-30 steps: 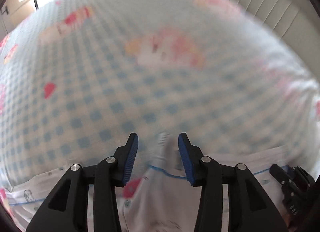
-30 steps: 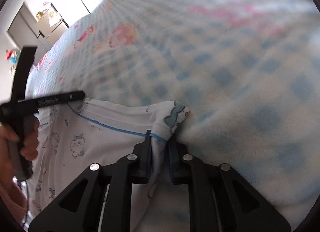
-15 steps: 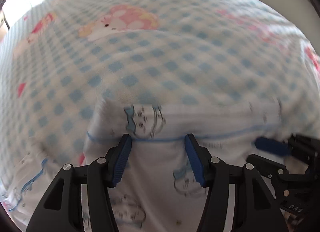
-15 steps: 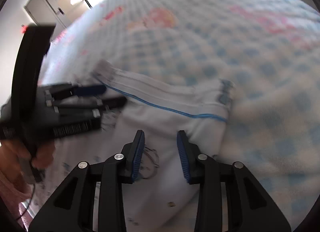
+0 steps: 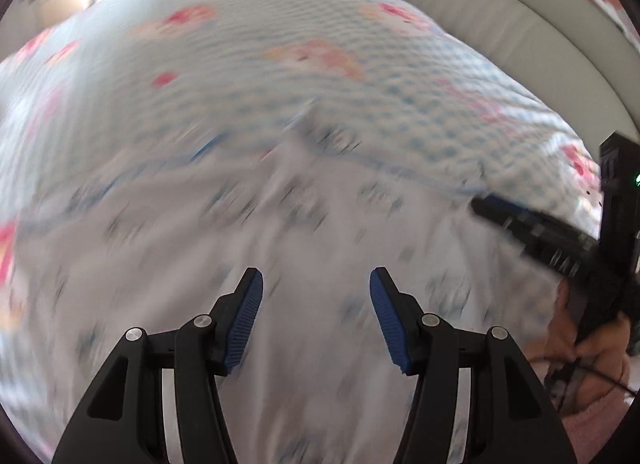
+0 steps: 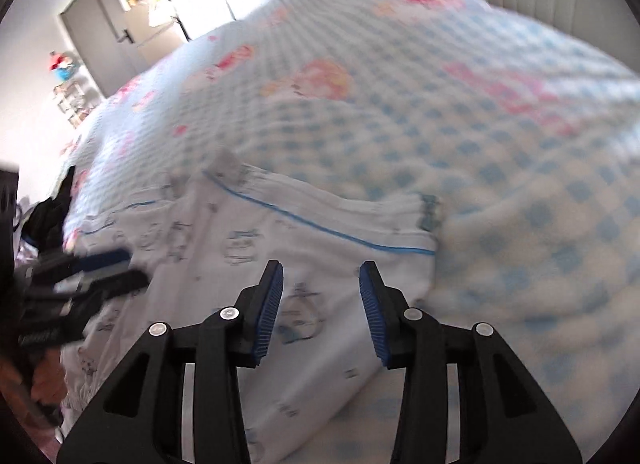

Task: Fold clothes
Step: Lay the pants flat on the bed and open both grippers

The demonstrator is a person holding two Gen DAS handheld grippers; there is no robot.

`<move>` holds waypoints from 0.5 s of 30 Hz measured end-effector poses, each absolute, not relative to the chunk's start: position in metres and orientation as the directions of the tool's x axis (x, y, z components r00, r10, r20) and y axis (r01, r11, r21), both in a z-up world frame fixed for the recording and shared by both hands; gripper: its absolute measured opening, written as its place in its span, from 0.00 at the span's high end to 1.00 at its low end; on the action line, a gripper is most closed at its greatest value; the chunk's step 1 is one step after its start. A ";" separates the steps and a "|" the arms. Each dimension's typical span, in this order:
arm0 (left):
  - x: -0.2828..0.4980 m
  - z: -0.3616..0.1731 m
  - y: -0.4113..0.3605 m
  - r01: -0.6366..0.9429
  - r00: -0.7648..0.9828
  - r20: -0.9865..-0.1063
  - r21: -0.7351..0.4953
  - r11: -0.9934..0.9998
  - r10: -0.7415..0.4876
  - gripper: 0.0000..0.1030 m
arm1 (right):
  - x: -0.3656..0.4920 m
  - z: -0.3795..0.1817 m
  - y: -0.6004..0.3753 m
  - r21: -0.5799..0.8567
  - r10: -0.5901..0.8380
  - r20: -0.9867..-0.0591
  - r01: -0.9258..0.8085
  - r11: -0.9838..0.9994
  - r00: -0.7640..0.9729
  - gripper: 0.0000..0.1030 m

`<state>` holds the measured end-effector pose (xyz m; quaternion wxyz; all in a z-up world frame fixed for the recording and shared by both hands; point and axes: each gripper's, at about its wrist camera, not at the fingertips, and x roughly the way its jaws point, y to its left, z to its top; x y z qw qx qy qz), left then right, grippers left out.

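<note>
1. A white garment (image 6: pixel 304 272) printed with small cartoon figures and edged with a thin blue line is lying spread on a bed, over a blue-checked blanket (image 6: pixel 500 152) with pink characters.
2. The left gripper (image 5: pixel 316 304) is hovering above the cloth, jaws parted and holding nothing; this view is blurring heavily.
3. The right gripper (image 6: pixel 321 296) is hanging over the garment's banded edge, jaws likewise apart and empty.
4. Only the right wrist view is showing a grey door (image 6: pixel 108 48); only the left is showing a hand (image 5: pixel 592 348) gripping the other tool.
</note>
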<state>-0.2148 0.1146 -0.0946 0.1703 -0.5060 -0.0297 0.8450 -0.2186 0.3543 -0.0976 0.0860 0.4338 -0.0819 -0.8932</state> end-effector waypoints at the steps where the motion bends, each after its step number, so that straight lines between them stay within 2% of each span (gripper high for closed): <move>1: -0.205 -0.098 0.109 -0.241 -0.433 -0.851 -0.210 -0.948 0.298 0.44 | -0.214 -0.094 0.347 0.211 -0.228 -0.751 0.102 -0.972 -0.620 0.61; 4: -0.175 -0.107 0.091 -0.189 -0.443 -0.863 -0.175 -0.966 0.243 0.44 | -0.191 -0.077 0.319 0.178 -0.268 -0.717 0.202 -0.963 -0.644 0.61; 10: -0.123 -0.089 0.057 -0.084 -0.529 -0.827 -0.172 -0.981 0.190 0.43 | -0.133 -0.091 0.267 0.342 -0.444 -0.739 0.285 -0.895 -0.507 0.60; 15: -0.094 -0.103 0.032 -0.025 -0.520 -0.831 -0.215 -0.976 0.196 0.43 | -0.094 -0.117 0.243 0.337 -0.425 -0.786 0.265 -0.904 -0.450 0.60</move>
